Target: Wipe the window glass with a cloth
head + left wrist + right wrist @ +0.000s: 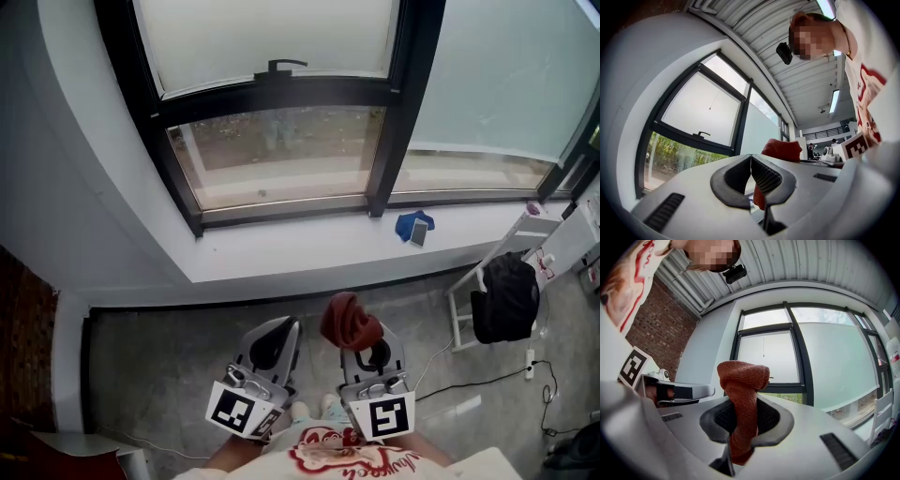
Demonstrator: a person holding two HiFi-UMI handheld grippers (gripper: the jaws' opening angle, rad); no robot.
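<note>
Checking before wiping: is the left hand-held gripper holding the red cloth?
No, the red cloth is clamped in the right hand-held gripper.

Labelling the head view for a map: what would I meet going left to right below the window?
Left claw → red cloth → blue item → black bag

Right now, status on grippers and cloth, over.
Left gripper shut, empty. Right gripper shut on red cloth. Window glass ahead, not touched; blue item on sill.
</note>
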